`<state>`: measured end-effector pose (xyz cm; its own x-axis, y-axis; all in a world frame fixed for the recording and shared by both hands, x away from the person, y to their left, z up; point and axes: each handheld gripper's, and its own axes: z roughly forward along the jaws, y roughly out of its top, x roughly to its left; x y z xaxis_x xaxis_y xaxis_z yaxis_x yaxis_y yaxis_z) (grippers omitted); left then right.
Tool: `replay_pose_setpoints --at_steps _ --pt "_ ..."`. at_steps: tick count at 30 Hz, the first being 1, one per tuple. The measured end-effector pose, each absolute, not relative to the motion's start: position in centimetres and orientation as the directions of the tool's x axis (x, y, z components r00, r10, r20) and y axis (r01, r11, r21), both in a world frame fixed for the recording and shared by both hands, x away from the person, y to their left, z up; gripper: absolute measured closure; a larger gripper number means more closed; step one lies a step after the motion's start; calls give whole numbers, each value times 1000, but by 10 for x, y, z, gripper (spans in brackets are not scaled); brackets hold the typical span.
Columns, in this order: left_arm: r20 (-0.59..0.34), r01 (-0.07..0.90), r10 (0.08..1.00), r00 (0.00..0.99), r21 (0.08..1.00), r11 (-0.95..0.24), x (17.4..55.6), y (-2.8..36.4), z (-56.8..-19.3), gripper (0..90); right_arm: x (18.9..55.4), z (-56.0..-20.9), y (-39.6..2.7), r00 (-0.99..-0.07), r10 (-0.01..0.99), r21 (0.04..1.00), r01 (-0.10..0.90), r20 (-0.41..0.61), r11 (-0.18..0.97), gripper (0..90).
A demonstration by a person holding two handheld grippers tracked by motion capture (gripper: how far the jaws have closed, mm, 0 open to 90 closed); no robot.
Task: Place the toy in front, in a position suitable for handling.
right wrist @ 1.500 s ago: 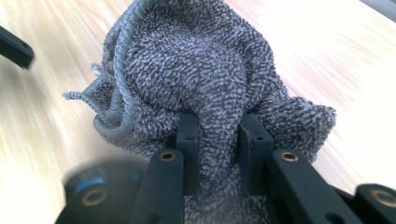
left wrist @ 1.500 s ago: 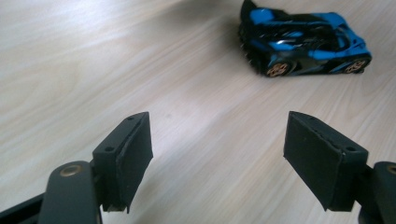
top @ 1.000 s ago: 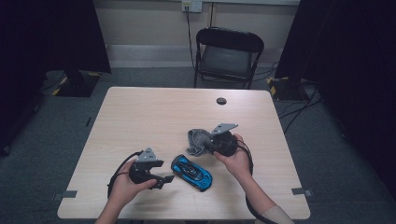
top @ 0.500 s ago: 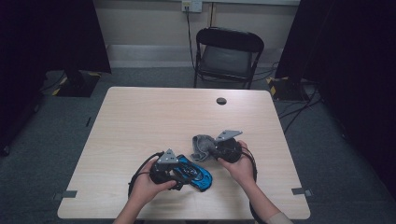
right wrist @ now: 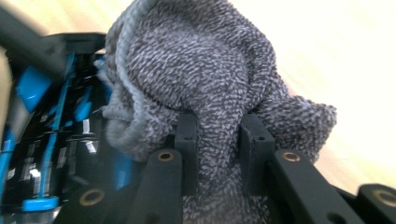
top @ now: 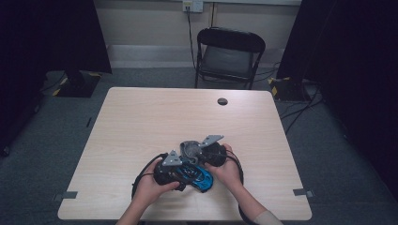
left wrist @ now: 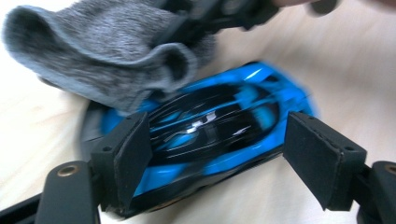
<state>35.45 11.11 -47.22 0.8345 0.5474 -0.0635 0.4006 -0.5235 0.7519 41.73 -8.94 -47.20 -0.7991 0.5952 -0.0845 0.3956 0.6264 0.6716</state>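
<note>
A blue and black toy car (top: 202,178) lies on the wooden table (top: 141,122) near its front edge. My left gripper (left wrist: 217,135) stands open with the car (left wrist: 210,140) between its pads; the left pad (left wrist: 128,158) is against the car's side and the right pad (left wrist: 322,158) stands just off it. My right gripper (right wrist: 218,126) is shut on a grey knitted cloth (right wrist: 205,70). The cloth (left wrist: 93,60) hangs over one end of the car (right wrist: 51,126). In the high view both grippers meet over the car, left gripper (top: 184,169) and right gripper (top: 199,152), with the cloth (top: 189,148) bunched between them.
A small black round cap (top: 222,101) sits in the tabletop at the far side. A black folding chair (top: 230,51) stands behind the table. A black cable (top: 141,176) loops from the left gripper across the table's front left.
The left hand slid right until its open jaws came around the car. The right hand brought the cloth down and left onto the car.
</note>
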Motion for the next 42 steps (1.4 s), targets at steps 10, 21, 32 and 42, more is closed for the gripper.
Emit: replay_pose_setpoints --at_steps 10,21,32,42 --pt "-64 408 555 829 749 -522 355 112 -473 239 409 -469 -106 -834 546 661 366 -81 655 728" --pt "-76 413 554 829 751 -516 356 112 -473 240 392 -467 -124 -849 522 653 349 -84 672 728" --pt "-99 417 540 836 754 -507 357 111 -473 264 381 -466 -142 -845 532 656 371 -56 657 728" --pt "-109 423 543 833 757 -497 357 111 -473 259 401 -453 -148 -773 631 713 408 -63 570 727"
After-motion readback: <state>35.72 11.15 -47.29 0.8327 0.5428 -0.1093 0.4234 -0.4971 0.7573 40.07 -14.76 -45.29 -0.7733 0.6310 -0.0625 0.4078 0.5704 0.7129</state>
